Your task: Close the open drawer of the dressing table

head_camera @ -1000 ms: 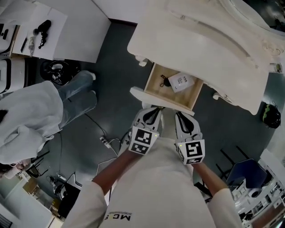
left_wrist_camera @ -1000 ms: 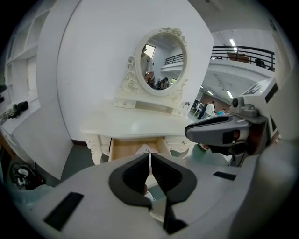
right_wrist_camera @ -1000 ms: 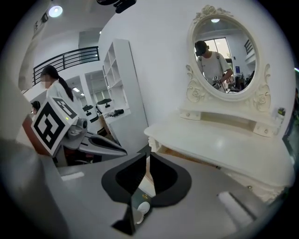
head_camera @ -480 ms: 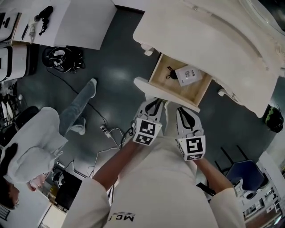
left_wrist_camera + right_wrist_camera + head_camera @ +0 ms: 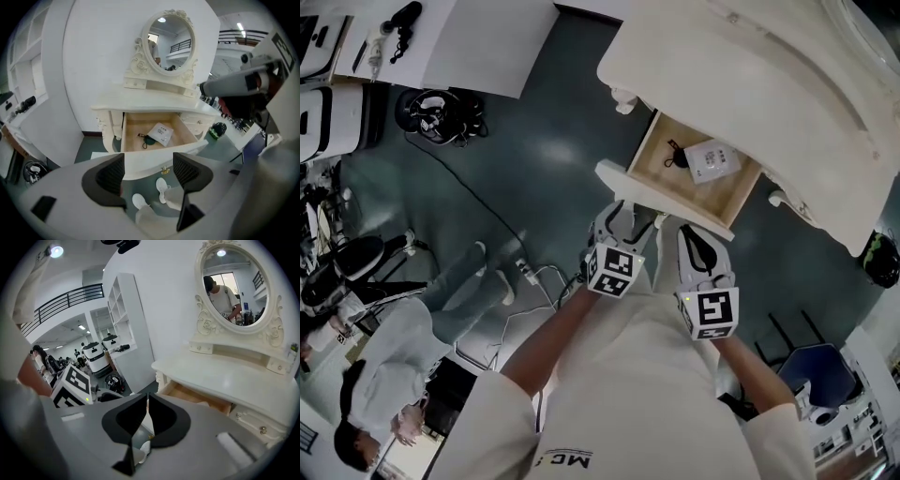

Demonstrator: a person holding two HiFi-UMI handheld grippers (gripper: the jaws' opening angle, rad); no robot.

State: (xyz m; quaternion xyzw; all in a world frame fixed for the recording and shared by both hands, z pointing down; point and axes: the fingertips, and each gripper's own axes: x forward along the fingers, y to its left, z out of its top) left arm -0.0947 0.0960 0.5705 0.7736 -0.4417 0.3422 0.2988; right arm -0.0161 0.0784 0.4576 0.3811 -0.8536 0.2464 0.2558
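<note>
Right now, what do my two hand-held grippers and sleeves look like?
The left hand-held gripper and right hand-held gripper have white moulded shells with black pads. Each carries a cube with black-and-white square markers; a small green light glows beside the right one. The T-shirt is pale, short-sleeved. The left's jaws have just been opening, with nothing between them.

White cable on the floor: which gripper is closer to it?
Left. The left gripper hangs just beside the cable; the right gripper is farther away, past the left one.

White packet (image 5: 713, 160), floor cable (image 5: 473, 195), bystander (image 5: 389, 380), white shelf (image 5: 129, 319)
</note>
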